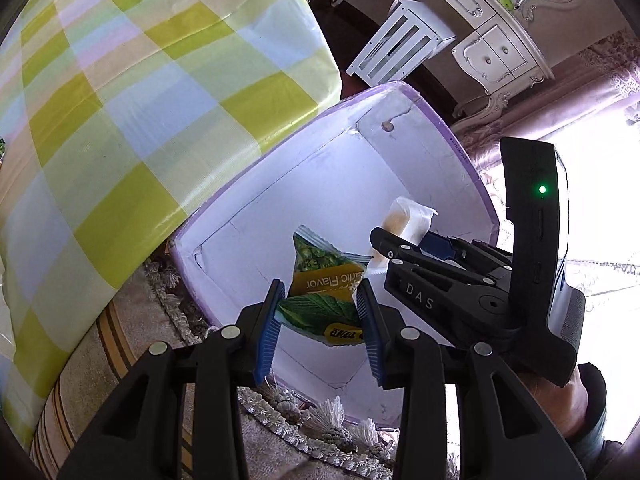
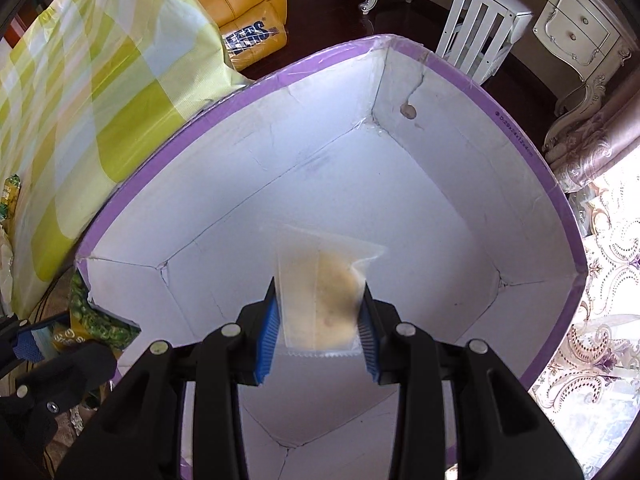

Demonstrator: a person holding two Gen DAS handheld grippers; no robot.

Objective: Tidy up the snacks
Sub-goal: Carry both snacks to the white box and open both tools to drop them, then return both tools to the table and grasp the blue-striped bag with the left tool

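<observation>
Snacks are over the box right now, one in each gripper. Left gripper has its blue pads pinched narrow on a green pea packet, yellow band across it, and the packet hangs above the box's white floor near the front wall. Right gripper is clamped just as narrow on a clear pouch with something pale brown inside, tilted steeply down, right over the middle of the box. From the left camera you can see that right gripper beside the packet, pouch sticking out past its fingers, and a hand at its grip. Box itself is white inside with a purple rim, nothing lying on its floor that shows. It sits just beside the check cloth, on a carpet with a tasselled fringe. Beyond it, a white slatted stool and an ornate white desk on the dark floor
</observation>
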